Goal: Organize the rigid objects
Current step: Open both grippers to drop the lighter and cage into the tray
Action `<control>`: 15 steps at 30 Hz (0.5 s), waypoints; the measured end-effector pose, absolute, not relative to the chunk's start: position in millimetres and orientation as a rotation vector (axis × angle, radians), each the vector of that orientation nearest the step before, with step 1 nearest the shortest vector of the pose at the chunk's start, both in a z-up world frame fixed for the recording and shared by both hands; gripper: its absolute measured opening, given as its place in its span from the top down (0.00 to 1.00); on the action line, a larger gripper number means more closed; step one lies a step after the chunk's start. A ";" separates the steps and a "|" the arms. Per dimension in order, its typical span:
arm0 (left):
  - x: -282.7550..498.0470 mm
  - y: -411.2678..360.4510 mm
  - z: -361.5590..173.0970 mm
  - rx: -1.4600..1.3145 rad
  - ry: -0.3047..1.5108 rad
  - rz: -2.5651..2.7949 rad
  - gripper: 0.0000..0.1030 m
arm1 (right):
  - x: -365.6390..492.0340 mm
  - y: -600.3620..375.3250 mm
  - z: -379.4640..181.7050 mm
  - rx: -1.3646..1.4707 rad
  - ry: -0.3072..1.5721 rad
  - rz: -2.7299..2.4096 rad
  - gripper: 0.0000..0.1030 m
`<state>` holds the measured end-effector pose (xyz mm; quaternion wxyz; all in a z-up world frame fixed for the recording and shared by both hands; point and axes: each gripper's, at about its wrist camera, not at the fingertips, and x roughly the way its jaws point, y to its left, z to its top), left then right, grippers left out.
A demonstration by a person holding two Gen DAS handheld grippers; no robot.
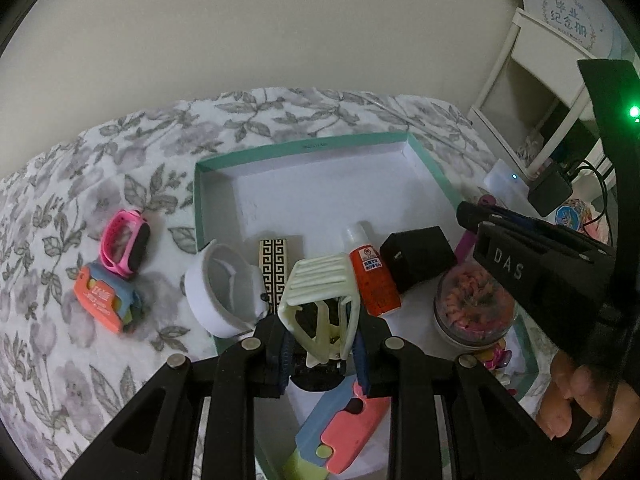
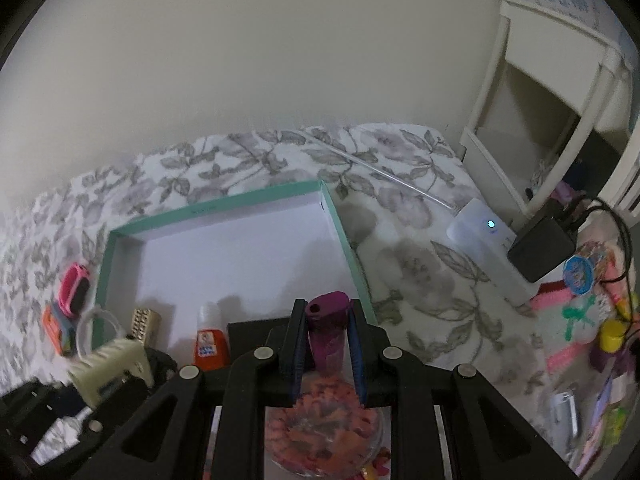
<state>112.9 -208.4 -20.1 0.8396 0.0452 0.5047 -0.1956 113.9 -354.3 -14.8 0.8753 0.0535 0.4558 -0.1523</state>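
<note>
Left gripper (image 1: 320, 346) clamps the pale comb-like frame (image 1: 320, 300) (light, brittle-looking) – best held by its thick rim; right gripper (image 2: 325, 356) pinches a slick purple tube (image 2: 326, 320).

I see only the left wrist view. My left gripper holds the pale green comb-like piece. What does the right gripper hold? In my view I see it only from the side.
Observer: The right gripper is shut on a purple tube, held upright between its fingers.
Operator: Where is it, relative to the box?
Observer: Over the near right part of the teal box, just above the clear jar of orange pieces.
Operator: Is anything beyond the box's right side?
Observer: Yes, a white device with a lit dot lies on the blanket there.
</note>
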 end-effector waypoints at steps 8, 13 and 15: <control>113.7 -211.9 -21.8 0.113 1.068 -0.416 0.63 | 115.2 -356.0 -21.0 0.154 0.953 -0.289 0.62; 114.8 -210.2 -19.5 0.113 1.061 -0.407 0.52 | 114.8 -353.0 -21.4 0.158 0.951 -0.282 0.60; 115.7 -209.1 -18.3 0.113 1.060 -0.399 0.51 | 115.0 -351.9 -21.1 0.159 0.952 -0.276 0.60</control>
